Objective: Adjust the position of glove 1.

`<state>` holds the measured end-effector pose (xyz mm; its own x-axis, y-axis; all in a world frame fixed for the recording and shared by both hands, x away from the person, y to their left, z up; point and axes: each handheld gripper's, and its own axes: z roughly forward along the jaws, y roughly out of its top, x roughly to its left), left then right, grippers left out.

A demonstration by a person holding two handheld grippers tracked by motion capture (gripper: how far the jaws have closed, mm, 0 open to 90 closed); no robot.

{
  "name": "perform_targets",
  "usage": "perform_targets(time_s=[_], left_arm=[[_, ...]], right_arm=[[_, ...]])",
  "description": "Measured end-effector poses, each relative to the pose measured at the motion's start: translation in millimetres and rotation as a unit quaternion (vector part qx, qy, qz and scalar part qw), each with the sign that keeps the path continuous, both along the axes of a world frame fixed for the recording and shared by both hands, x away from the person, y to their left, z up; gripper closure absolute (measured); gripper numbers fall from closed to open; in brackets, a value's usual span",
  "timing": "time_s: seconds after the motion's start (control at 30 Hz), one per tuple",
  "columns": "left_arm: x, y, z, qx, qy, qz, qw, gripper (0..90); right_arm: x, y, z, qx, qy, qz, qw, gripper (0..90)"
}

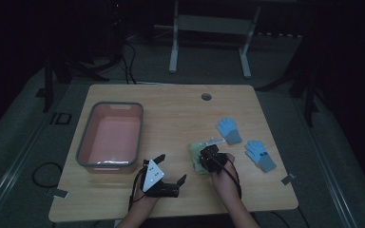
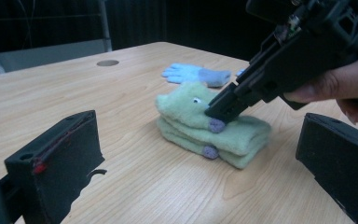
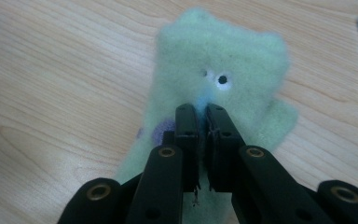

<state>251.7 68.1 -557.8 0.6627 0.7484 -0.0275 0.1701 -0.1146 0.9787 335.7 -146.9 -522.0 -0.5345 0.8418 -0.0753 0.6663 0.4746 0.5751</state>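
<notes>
Fingers of my right gripper (image 3: 198, 114) are pressing nearly together on the top of the green fuzzy sock pair (image 3: 219, 88), with only a thin slit between them; whether any fabric is pinched in that slit I cannot tell. The pair is lying folded on the wooden counter (image 1: 171, 114), right of centre, its sewn-on eyes and small purple patches showing. In the left gripper view the same gripper (image 2: 223, 105) is angling down from the upper right, its tip resting on the upper layer of the socks (image 2: 200, 121), my right hand (image 2: 340, 84) wrapping the body.

Fingers of my left gripper (image 1: 171, 168) are standing wide apart, holding nothing, low over the counter near its front edge and pointing toward the socks; each black finger (image 2: 56, 163) is framing the scene from one side.

Two blue gloves with grey cuffs (image 1: 229, 130) (image 1: 260, 155) are lying well apart from each other, right of the socks. A pink bin with a grey rim (image 1: 83, 142) is sitting on the counter's left half, just beside my left gripper.
</notes>
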Motion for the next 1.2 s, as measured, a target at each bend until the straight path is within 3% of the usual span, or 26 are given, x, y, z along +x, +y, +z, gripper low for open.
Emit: perform_targets(time_s=[0.13, 0.27, 0.33, 0.4, 0.47, 0.5, 0.63, 0.8, 0.93, 0.97, 1.0, 1.07, 1.13, 1.2], left_arm=[[3.2, 2.4, -1.0, -0.015, 0.035, -0.015, 0.9992, 0.2], [5.4, 1.6, -2.8, -0.015, 0.048, -0.026, 0.9984, 0.3], [4.4, -0.8, -2.3, -0.028, 0.07, -0.046, 0.9961, 0.3], [1.0, -4.8, 0.1, -0.013, 0.071, -0.049, 0.9962, 0.3], [-2.2, -10.2, 2.2, 0.016, 0.071, -0.054, 0.9959, 0.3], [-3.1, -12.1, 2.0, 0.027, 0.07, -0.07, 0.9947, 0.3], [-5.8, -23.1, 0.8, 0.067, 0.061, -0.092, 0.9916, 0.3], [1.9, -34.8, -0.8, 0.079, 0.059, -0.111, 0.9889, 0.3], [8.7, -39.6, -0.8, 0.084, 0.068, -0.122, 0.9867, 7.7], [13.3, -43.5, -0.7, 0.094, 0.072, -0.131, 0.9843, 7.7], [16.8, -47.8, -0.6, 0.108, 0.064, -0.137, 0.9826, 11.7], [20.3, -53.2, 0.2, 0.127, 0.054, -0.144, 0.98, 13.9], [21.2, -56.1, 0.5, 0.134, 0.045, -0.143, 0.9796, 16.1], [26.3, -63.3, 1.5, 0.148, 0.03, -0.156, 0.9762, 21.0]], right_arm=[[0.3, -2.4, 2.9, 0.009, 0.001, 0.01, 0.9999, 78.4], [0.2, -6.1, 10.3, 0.014, -0.007, 0.025, 0.9995, 73.2], [2.3, -13.2, 16.6, 0.02, -0.017, 0.042, 0.9988, 68.1], [4.6, -19.7, 19.2, 0.022, -0.023, 0.055, 0.998, 66.8], [7.7, -27.5, 20.2, 0.023, -0.025, 0.068, 0.9971, 64.8], [9.3, -31.5, 20.8, 0.024, -0.026, 0.076, 0.9965, 64.7], [16.6, -48.9, 25.0, 0.052, -0.021, 0.105, 0.9929, 62.7], [26.2, -63.5, 30.8, 0.071, -0.021, 0.12, 0.99, 61.0], [30.8, -65.1, 33.4, 0.077, -0.025, 0.137, 0.9872, 58.4], [32.7, -65.0, 33.7, 0.079, -0.022, 0.141, 0.9866, 57.4], [37.4, -63.7, 33.8, 0.086, -0.022, 0.153, 0.9843, 55.5], [40.7, -63.2, 33.2, 0.089, -0.021, 0.158, 0.9832, 54.9], [44.3, -62.3, 31.9, 0.092, -0.019, 0.159, 0.9828, 54.1], [49.2, -60.8, 29.2, 0.097, -0.013, 0.16, 0.9823, 53.3]])
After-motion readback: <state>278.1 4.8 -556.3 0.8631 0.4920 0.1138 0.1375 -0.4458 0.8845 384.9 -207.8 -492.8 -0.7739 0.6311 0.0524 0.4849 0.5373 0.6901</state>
